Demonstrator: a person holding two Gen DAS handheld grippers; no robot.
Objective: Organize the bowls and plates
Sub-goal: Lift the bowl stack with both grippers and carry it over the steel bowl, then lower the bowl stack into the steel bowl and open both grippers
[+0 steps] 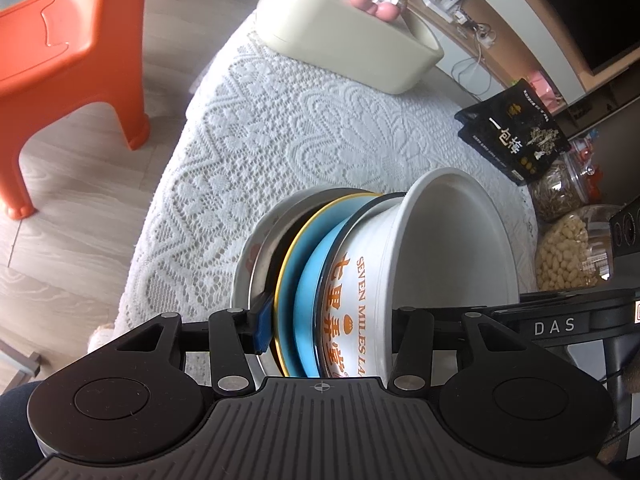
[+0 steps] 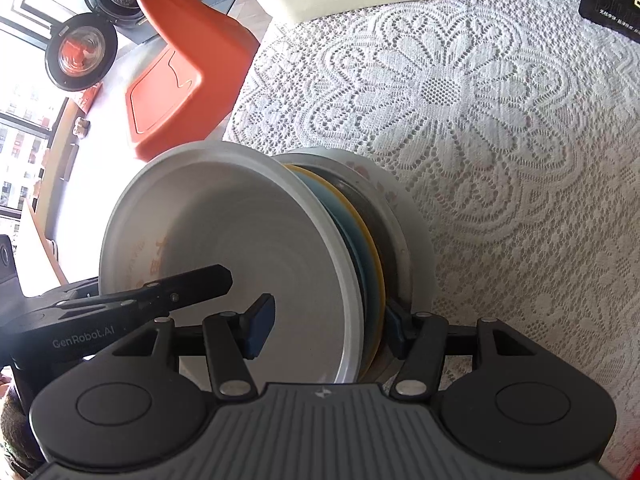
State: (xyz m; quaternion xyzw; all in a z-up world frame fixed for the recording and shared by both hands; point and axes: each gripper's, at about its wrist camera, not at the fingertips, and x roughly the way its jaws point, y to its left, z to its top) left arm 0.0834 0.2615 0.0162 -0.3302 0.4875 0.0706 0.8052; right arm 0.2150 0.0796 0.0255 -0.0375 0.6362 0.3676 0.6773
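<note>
While tilted on edge above the lace-covered tabletop (image 1: 280, 128), the nested stack of bowls and plates (image 1: 320, 280) is clamped by both the left tongs (image 1: 326, 320) and right tongs (image 2: 326, 328).

Matt white bowl (image 2: 224, 240); glossy blue plate (image 1: 308, 280); lace tablecloth (image 2: 500, 140).

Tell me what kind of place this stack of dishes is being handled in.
Most likely a home living or dining room: a round table under a lace tablecloth, an orange plastic chair on wood-look flooring, a tissue box, and jars of snacks beside it.
</note>
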